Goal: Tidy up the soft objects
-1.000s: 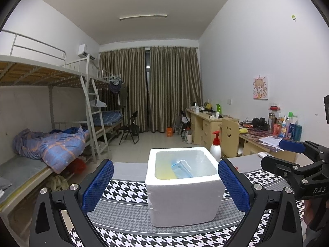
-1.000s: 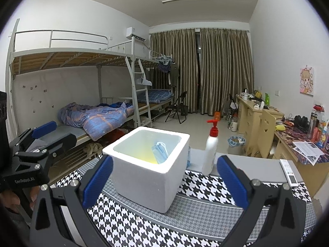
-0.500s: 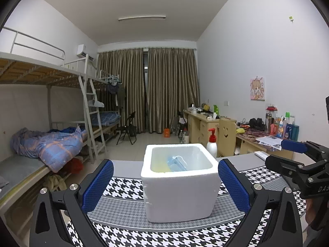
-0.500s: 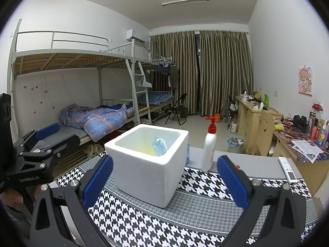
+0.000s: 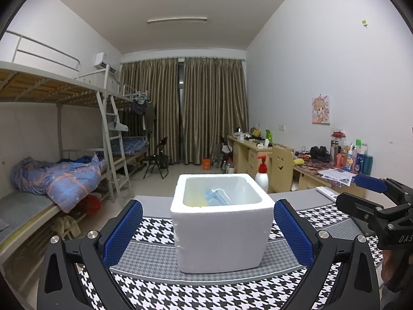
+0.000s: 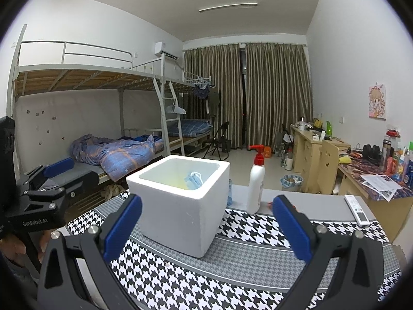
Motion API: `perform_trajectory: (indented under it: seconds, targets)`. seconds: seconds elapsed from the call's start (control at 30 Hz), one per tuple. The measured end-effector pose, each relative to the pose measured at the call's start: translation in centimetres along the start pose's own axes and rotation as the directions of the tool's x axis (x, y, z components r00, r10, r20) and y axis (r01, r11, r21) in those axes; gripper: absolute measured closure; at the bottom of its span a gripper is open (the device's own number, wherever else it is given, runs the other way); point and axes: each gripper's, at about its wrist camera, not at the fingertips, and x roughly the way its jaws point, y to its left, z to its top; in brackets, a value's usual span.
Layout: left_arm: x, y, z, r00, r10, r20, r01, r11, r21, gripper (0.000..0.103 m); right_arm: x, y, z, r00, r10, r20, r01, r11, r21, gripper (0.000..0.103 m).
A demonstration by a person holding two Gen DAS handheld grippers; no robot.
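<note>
A white foam box (image 5: 222, 222) stands on the houndstooth mat (image 5: 201, 289); it also shows in the right wrist view (image 6: 180, 206). Inside it lie a blue face mask (image 5: 216, 196) and something pale yellow (image 5: 195, 201); the mask shows in the right wrist view too (image 6: 195, 179). My left gripper (image 5: 207, 232) is open and empty, held back from the box with its blue pads either side of it in view. My right gripper (image 6: 206, 228) is open and empty, to the right of the box. Each gripper shows in the other's view, the right one (image 5: 371, 201) and the left one (image 6: 49, 180).
A white pump bottle with a red top (image 6: 256, 183) stands behind the box on the grey table (image 6: 296, 204). A white remote (image 6: 357, 209) lies at the table's right edge. Bunk beds (image 6: 116, 149) stand on the left, cluttered desks (image 6: 335, 160) on the right.
Both cameras have tilted down and drawn back slightly, so the box sits a little lower and farther in view. Both grippers stay open and empty.
</note>
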Motion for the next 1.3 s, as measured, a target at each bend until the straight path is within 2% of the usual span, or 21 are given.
perform_trajectory:
  seconds: [0.63,1.3]
  targets:
    - [-0.4,-0.6,-1.2,1.0,-0.027,-0.013,0.027,1.0,-0.012,0.001,-0.6,-0.1,-2.1,0.999,-0.035,-0.014,0.035,0.999,0.007,0.001]
    - [-0.3,-0.5,-2.8,0.999,-0.023,-0.022,0.023,1.0,-0.015,0.001,-1.0,-0.7,-3.4,0.999,-0.051,-0.019,0.052,0.998,0.02,0.001]
